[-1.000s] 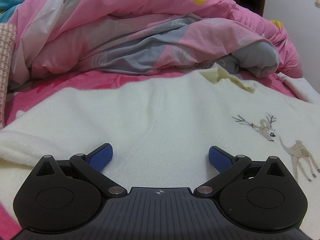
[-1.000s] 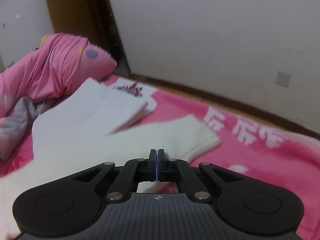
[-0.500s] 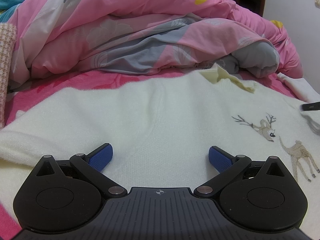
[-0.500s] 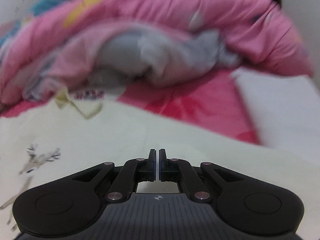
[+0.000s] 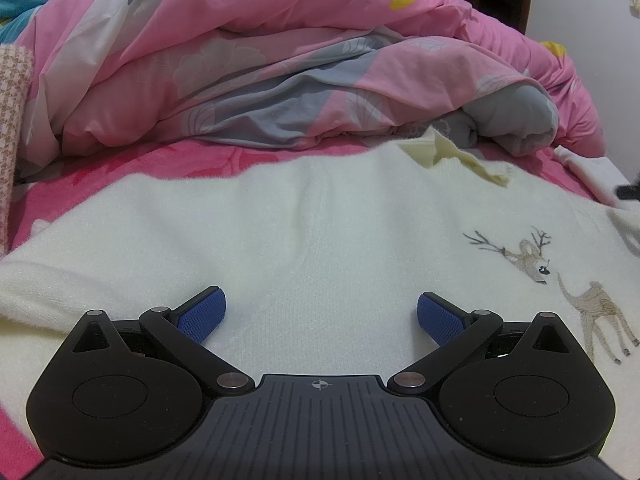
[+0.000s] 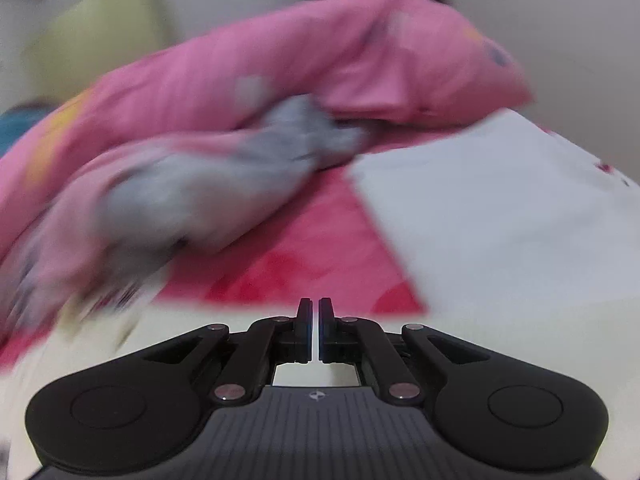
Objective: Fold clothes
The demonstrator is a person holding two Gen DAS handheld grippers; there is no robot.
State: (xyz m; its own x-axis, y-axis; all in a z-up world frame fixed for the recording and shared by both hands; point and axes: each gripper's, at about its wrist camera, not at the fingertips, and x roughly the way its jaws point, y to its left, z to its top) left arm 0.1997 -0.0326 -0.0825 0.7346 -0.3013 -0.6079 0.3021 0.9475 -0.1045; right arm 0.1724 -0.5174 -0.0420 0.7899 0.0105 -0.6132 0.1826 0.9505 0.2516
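A cream knitted sweater (image 5: 320, 232) with embroidered deer and a camel lies spread flat on the pink bed. My left gripper (image 5: 320, 312) hovers over its near part, open, with nothing between its blue pads (image 5: 202, 314). In the blurred right wrist view my right gripper (image 6: 315, 312) is shut with nothing in it, over the edge of the cream sweater (image 6: 240, 328). A dark tip of the right gripper (image 5: 628, 192) shows at the far right edge of the left wrist view.
A bunched pink and grey duvet (image 5: 300, 72) fills the back of the bed. A folded white garment (image 6: 512, 216) lies at the right on the pink sheet (image 6: 304, 256). A checked fabric edge (image 5: 12, 120) is at the far left.
The right wrist view swung from the wall and white garment round to the duvet and sweater edge. The right gripper's tip appeared at the right edge of the left wrist view. The left gripper stayed put.
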